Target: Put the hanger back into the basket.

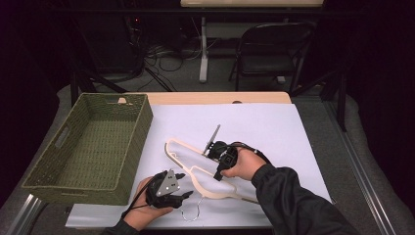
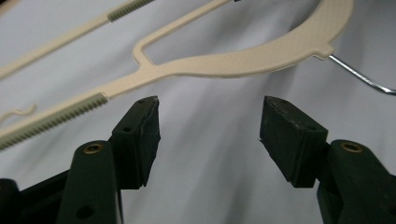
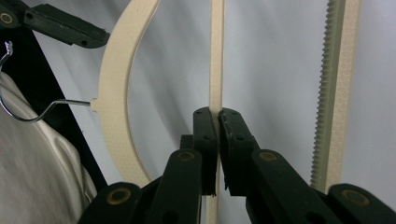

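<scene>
While right gripper (image 3: pixel 218 114) pinches a thin hanger (image 3: pixel 113 88) bar, left gripper (image 2: pixel 208 105) gapes wide, empty, just short of it.

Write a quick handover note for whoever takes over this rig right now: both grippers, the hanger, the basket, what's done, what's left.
Right gripper: shut on a thin inner bar of the cream plastic clothes hanger with a wire hook.
Left gripper: open, jaws near the hanger's curved shoulder, not touching it.
Hanger lies on the white table cover, beside the woven green basket.
Done: one hold on the hanger.
Left: probably a second hold, then moving it, perhaps into the basket.
</scene>
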Demonstrator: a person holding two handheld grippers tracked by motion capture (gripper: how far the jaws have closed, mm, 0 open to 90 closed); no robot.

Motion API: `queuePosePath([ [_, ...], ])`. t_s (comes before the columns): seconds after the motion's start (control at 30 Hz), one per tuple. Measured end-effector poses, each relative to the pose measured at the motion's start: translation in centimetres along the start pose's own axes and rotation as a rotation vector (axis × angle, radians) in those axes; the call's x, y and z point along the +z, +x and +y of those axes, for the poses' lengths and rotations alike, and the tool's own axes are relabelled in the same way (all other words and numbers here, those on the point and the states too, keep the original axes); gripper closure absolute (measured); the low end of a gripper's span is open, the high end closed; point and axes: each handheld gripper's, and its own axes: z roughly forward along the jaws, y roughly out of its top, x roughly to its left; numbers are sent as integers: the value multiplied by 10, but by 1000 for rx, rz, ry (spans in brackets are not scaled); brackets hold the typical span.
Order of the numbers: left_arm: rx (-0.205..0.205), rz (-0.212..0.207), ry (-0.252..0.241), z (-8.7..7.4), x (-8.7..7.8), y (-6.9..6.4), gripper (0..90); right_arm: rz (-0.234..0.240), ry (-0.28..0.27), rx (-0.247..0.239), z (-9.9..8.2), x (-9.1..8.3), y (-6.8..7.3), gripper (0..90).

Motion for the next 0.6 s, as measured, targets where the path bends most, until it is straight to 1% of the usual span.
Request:
queuePosePath([
  [0.03, -10, 3, 1, 0, 0, 0, 380, -2, 9, -1, 0, 0, 0, 856],
  [0.1, 8, 11, 7, 3, -1, 0, 380, -4, 14, 2, 1, 0, 1, 856],
  [0.13, 26, 21, 9, 4, -1, -1, 380, -4, 4, 4, 0, 1, 1, 856],
  [0.17, 46, 27, 13, 5, -1, -2, 381, -4, 17, 0, 1, 0, 1, 856],
  [0.2, 59, 33, 10, 5, -1, -3, 382, -4, 19, -4, 1, 0, 1, 856],
  [0.23, 83, 48, 17, 5, -1, -4, 382, 3, 21, 2, 2, 0, 2, 856],
  [0.27, 109, 62, 19, 5, 0, -6, 382, 3, 6, 0, 2, 1, 2, 856],
  [0.33, 148, 75, 14, 6, 1, -8, 382, 12, 3, 2, 2, 1, 3, 856],
  [0.37, 148, 75, 14, 6, 1, -8, 383, 14, 2, 0, 2, 1, 3, 856],
  [0.4, 185, 97, 21, 8, 1, -9, 383, 15, 3, 1, 3, 1, 3, 856],
  [0.43, 199, 102, 25, 9, 2, -10, 383, 18, 18, -1, 3, 0, 3, 856],
  [0.47, 213, 105, 26, 10, 2, -10, 384, 23, 18, 4, 3, 0, 2, 856],
  [0.5, 216, 98, 20, 11, 2, -11, 388, 22, 23, 3, 4, 1, 2, 856],
  [0.53, 222, 95, 17, 11, 3, -11, 391, 20, 9, 3, 4, 2, 3, 856],
  [0.57, 236, 93, 18, 12, 3, -11, 394, 24, 8, 4, 4, 3, 3, 856],
  [0.6, 239, 94, 22, 12, 3, -12, 396, 23, 30, 0, 5, 2, 3, 856],
])
